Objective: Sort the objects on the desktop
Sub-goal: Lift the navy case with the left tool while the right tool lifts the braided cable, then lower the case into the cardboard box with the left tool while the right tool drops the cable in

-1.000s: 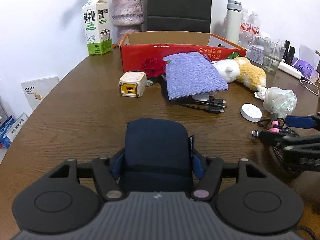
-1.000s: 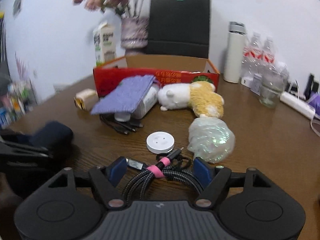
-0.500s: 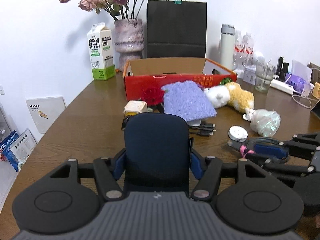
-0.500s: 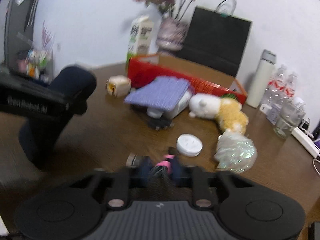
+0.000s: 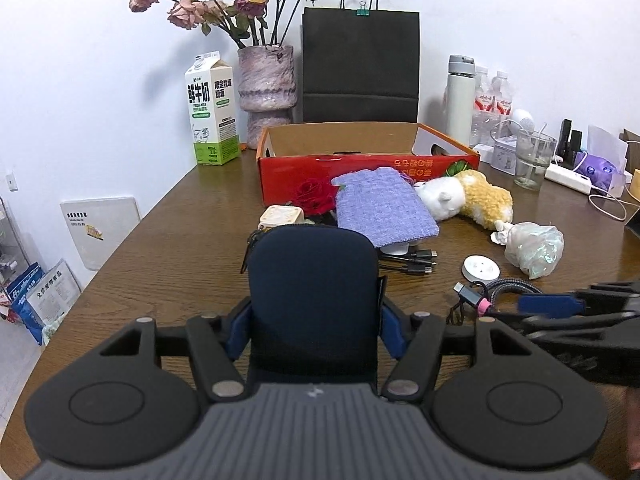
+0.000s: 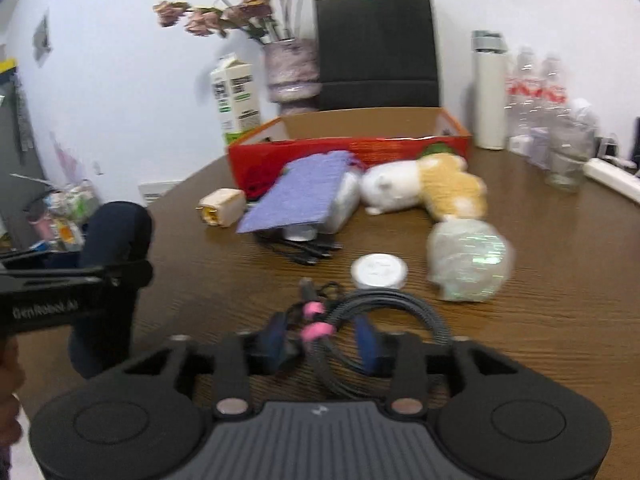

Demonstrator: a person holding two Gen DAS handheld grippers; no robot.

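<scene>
My left gripper (image 5: 314, 320) is shut on a dark navy zip pouch (image 5: 312, 288), held upright above the wooden table (image 5: 180, 264); in the right wrist view the pouch (image 6: 116, 236) hangs at the left. My right gripper (image 6: 322, 340) is low over the table with its jaws opening. A coiled braided cable (image 6: 384, 304) with pink ties lies between its blue pads (image 6: 276, 340), which do not press on it. In the left wrist view the cable (image 5: 496, 292) rests on the table at the right gripper (image 5: 548, 306).
An open red cardboard box (image 5: 360, 164) stands at the back. Before it lie a purple cloth pouch (image 5: 380, 208), a plush toy (image 5: 468, 196), a cream cube charger (image 5: 278, 216), a white disc (image 5: 480, 269) and a plastic wad (image 5: 536, 246). Milk carton (image 5: 210, 110) and vase (image 5: 266, 84) stand behind.
The left gripper has risen and tipped up, carrying the navy pouch. The right gripper pinched the cable half a second ago; its jaws now stand apart around it.
</scene>
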